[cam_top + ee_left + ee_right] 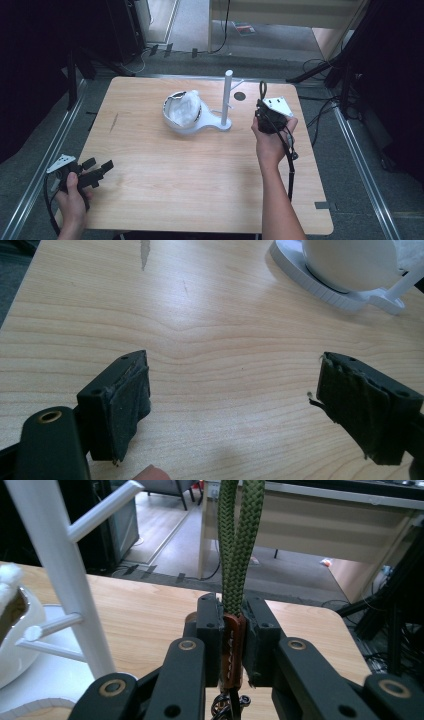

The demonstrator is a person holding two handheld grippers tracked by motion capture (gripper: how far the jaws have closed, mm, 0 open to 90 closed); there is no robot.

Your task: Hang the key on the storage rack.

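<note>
A green braided cord loop [240, 540] with a brown leather tab [232, 650] stands upright between the jaws of my right gripper [233, 605], which is shut on the tab. From above, that gripper [261, 103] hovers just right of a white peg stand [227, 97], with the loop [262, 89] rising from it. The stand's pole [50, 575] and its side pegs are close on the left in the right gripper view. My left gripper [100, 165] rests at the table's near left corner, its jaws [235, 385] wide open over bare wood.
A white bowl [182, 112] filled with something white and crumpled sits on the stand's flat base [320, 285]. A small dark round spot [240, 96] lies behind the stand. The wooden table [200, 185] has metal rails along both sides.
</note>
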